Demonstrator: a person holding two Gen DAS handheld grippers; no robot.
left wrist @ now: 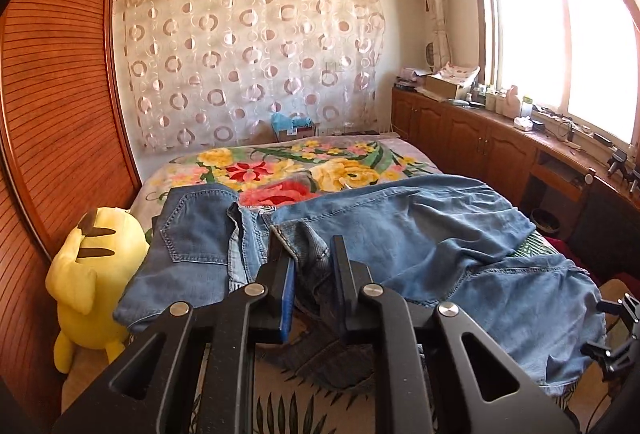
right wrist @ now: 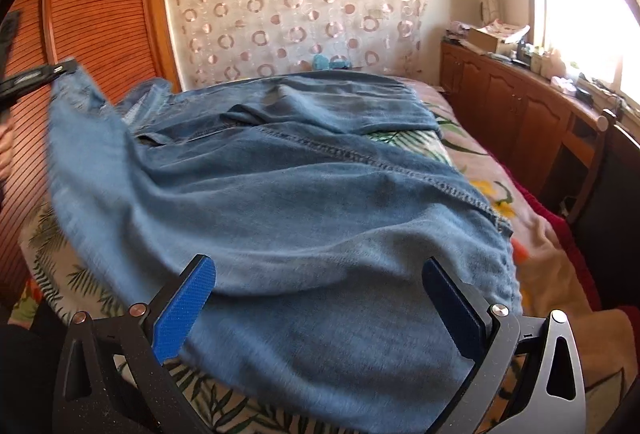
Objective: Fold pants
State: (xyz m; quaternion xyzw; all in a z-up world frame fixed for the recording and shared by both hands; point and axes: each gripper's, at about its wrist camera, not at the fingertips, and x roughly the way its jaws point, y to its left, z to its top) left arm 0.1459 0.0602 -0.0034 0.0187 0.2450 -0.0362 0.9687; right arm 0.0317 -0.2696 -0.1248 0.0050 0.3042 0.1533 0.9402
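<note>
One pair of jeans (right wrist: 304, 194), one bed (right wrist: 540, 234), one yellow plush toy (left wrist: 92, 274)

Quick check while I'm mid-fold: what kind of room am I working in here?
Most likely a home bedroom. The jeans lie on a bed with a floral cover, a louvred wooden wardrobe stands beside it, and a yellow plush toy sits at the bed's edge.
</note>
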